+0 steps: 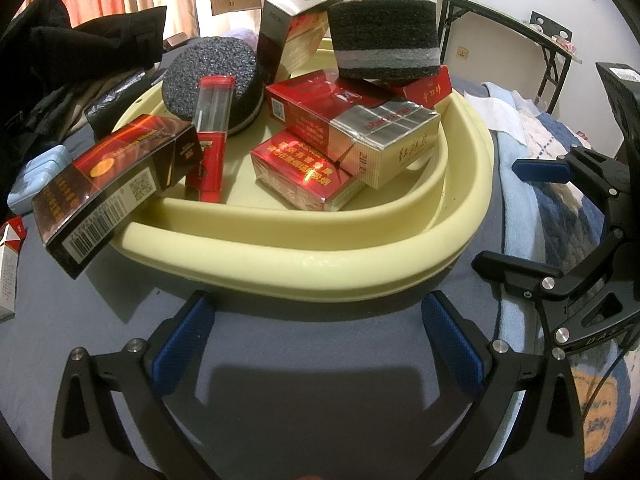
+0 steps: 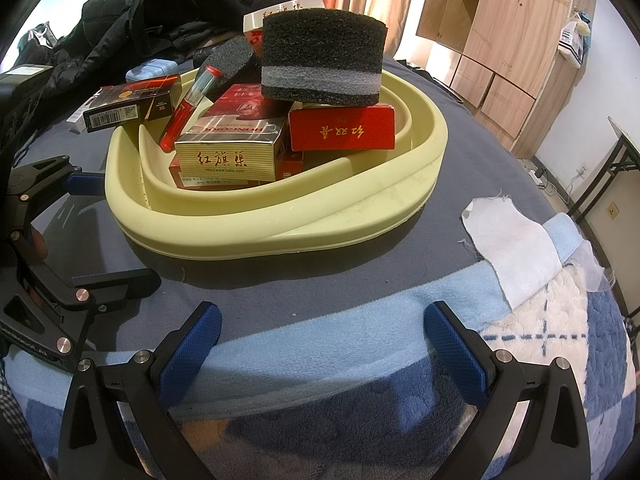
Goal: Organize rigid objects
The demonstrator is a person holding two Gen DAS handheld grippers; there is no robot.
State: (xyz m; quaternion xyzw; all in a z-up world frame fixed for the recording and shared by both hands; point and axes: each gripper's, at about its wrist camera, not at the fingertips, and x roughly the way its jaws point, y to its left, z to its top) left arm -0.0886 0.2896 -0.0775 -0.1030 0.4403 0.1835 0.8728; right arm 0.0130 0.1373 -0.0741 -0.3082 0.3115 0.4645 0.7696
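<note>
A pale yellow basin (image 1: pixel 280 240) (image 2: pixel 280 236) sits on the grey-blue bed cover, holding several cigarette boxes, two dark sponges and a red tube. A gold-and-red box (image 1: pixel 360 128) (image 2: pixel 232 152) lies in the middle. A dark box (image 1: pixel 112 188) (image 2: pixel 132 102) leans over the basin's left rim. The red tube (image 1: pixel 210 140) (image 2: pixel 188 108) stands tilted. One striped sponge (image 1: pixel 386 40) (image 2: pixel 322 60) tops the pile. My left gripper (image 1: pixel 316 328) is open just short of the basin, holding nothing. My right gripper (image 2: pixel 320 336) is open too, further back over the blanket.
Black clothing (image 1: pixel 60 52) is heaped behind the basin on the left. A light blue case (image 1: pixel 36 180) and a red-white pack (image 1: pixel 8 264) lie left of it. White cloth (image 2: pixel 516 244) rests on the blanket at right. A folding table (image 1: pixel 512 28) stands beyond the bed.
</note>
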